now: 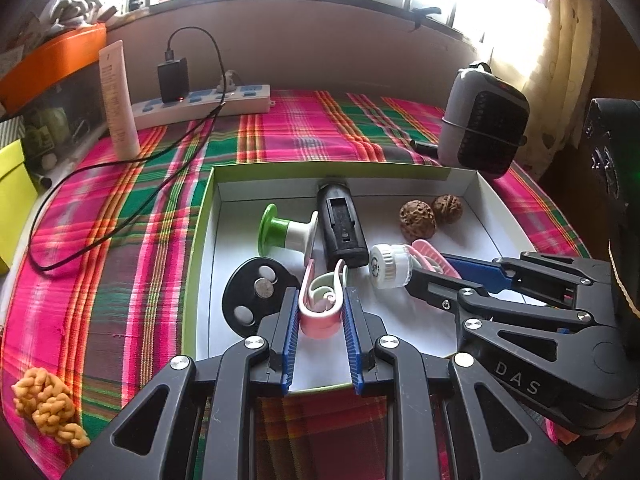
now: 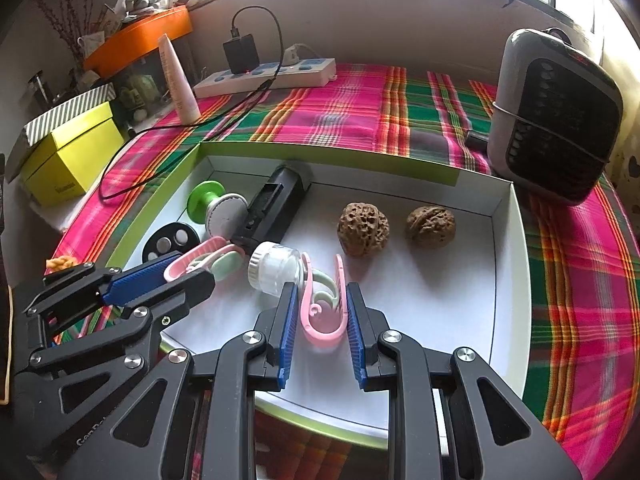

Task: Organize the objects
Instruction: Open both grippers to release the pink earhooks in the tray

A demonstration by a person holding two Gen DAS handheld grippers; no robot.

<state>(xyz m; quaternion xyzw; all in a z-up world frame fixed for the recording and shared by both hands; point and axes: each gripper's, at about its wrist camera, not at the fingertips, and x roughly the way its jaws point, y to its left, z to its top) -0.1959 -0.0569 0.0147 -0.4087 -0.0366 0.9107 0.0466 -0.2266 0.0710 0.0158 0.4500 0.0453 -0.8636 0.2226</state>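
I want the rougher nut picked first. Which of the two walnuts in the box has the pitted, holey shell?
The left walnut, nearer the black device: its shell is pocked with holes, while the right walnut shows smoother wrinkled ridges.

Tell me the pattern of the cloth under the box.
The cloth is plaid: pink, green and orange stripes. It shows best in the right wrist view.

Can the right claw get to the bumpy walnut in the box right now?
Probably, as far as reach goes: the bumpy walnut sits just ahead of the right claw across bare box floor. But the claw is shut on a pink clip, so it would likely have to release that first.
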